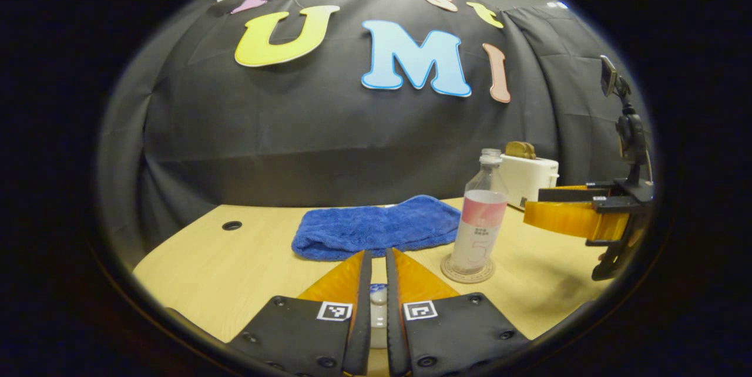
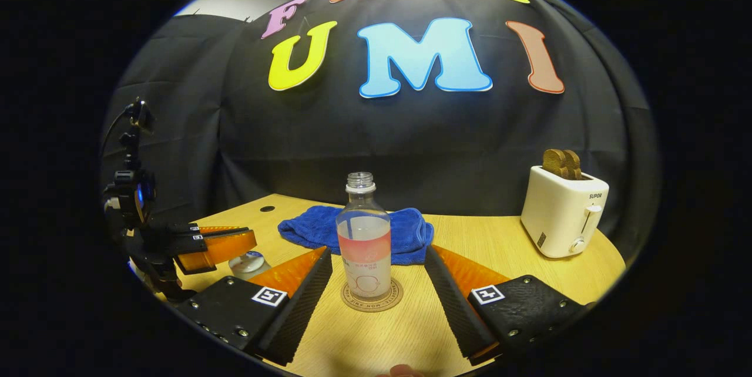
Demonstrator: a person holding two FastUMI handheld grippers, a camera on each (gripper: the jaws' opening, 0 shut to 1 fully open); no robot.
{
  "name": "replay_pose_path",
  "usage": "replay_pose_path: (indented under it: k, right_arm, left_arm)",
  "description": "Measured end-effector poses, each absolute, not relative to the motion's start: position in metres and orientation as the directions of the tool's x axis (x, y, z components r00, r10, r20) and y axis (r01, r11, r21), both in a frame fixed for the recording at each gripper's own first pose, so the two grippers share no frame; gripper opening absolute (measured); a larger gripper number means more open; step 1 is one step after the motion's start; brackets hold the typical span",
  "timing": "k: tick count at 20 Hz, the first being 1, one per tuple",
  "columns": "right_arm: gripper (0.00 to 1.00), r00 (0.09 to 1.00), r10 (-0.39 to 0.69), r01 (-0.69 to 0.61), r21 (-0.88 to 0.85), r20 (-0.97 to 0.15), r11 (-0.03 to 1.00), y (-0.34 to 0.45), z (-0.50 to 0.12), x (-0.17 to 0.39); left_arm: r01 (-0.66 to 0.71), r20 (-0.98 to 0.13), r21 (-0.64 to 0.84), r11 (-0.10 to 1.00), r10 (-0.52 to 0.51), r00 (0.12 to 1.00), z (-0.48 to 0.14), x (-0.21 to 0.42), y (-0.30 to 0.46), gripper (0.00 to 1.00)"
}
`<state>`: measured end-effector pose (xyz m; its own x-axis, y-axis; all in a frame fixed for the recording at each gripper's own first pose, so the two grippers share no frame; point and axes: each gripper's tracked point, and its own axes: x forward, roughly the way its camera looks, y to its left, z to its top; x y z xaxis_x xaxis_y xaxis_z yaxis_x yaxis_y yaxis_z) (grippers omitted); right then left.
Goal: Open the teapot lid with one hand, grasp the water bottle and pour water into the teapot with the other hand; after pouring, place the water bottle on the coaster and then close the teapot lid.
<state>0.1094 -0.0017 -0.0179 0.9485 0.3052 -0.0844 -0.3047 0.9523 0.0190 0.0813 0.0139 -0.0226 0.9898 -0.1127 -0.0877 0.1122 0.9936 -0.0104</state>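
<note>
Find the water bottle (image 2: 364, 242) upright on the coaster (image 2: 372, 298), uncapped and partly full, dead ahead at 12 o'clock between the spread fingers of the right gripper (image 2: 377, 251). Note those jaws wide open, one at 10 o'clock and one at 2 o'clock of the bottle, touching neither side. Treat the bottle as thin clear plastic: light, smooth, likely to dent and slop from the open neck under a hard squeeze. If gripping again, take it across the labelled middle, not the narrow neck.

Look to the left gripper (image 1: 376, 253) for the teapot lid (image 1: 379, 298): jaws drawn nearly together with the small white-and-blue knob pinched between them at 6 o'clock, so judge it clamped on the knob. Expect glazed ceramic there: hard, slick, brittle, with little to hold. Keep the pinch square on the knob and lower it gently, without tilt. Cannot tell whether the lid sits on the pot or hangs just above it.

Mind the blue towel (image 1: 376, 227) at 12 o'clock beyond the lid, and the toaster (image 2: 564, 206) at 2 o'clock, well apart.
</note>
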Motion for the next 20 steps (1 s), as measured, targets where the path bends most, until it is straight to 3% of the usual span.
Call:
replay_pose_path:
  k: [20]
  right_arm:
    - [0.98, 0.987, 0.144, -0.142, -0.02, 0.07, 0.99, 0.017, 0.027, -0.029]
  left_arm:
    - [0.095, 0.005, -0.042, 0.995, -0.095, 0.995, 0.023, -0.068, -0.007, 0.17]
